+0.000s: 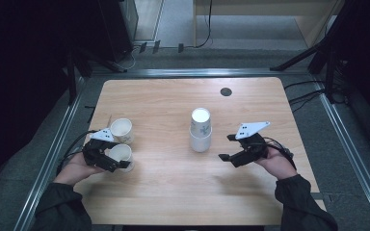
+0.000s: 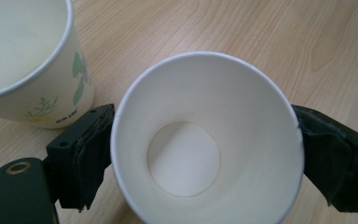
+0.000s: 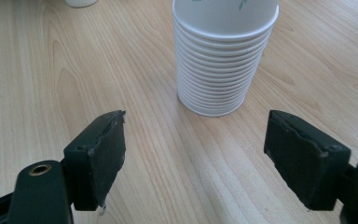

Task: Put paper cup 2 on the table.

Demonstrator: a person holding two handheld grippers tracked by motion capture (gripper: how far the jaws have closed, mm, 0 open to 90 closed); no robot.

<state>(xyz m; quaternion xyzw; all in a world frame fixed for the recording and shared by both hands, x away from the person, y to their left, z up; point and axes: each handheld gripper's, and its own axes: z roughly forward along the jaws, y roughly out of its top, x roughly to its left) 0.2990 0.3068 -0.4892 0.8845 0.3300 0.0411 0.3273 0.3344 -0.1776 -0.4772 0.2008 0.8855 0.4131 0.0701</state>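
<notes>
A white paper cup (image 1: 120, 153) (image 2: 186, 158) stands upright at the table's left, between the jaws of my left gripper (image 1: 119, 159) (image 2: 204, 126). The pads sit right at its rim on both sides, and the rim stays round and unsqueezed. A second cup (image 1: 121, 129) (image 2: 32, 60), printed with green leaves, stands just behind it. A tall stack of nested cups (image 1: 200, 130) (image 3: 221, 60) stands mouth-down at the table's middle. My right gripper (image 1: 225, 147) (image 3: 196, 135) rests to the right of the stack, jaws wide apart and nothing between them.
The wooden table (image 1: 173, 192) has a dark round grommet (image 1: 226, 91) near its far edge. Metal floor rails run along both sides, and cables lie on the floor at the right. A person's forearms in dark sleeves come in from the bottom.
</notes>
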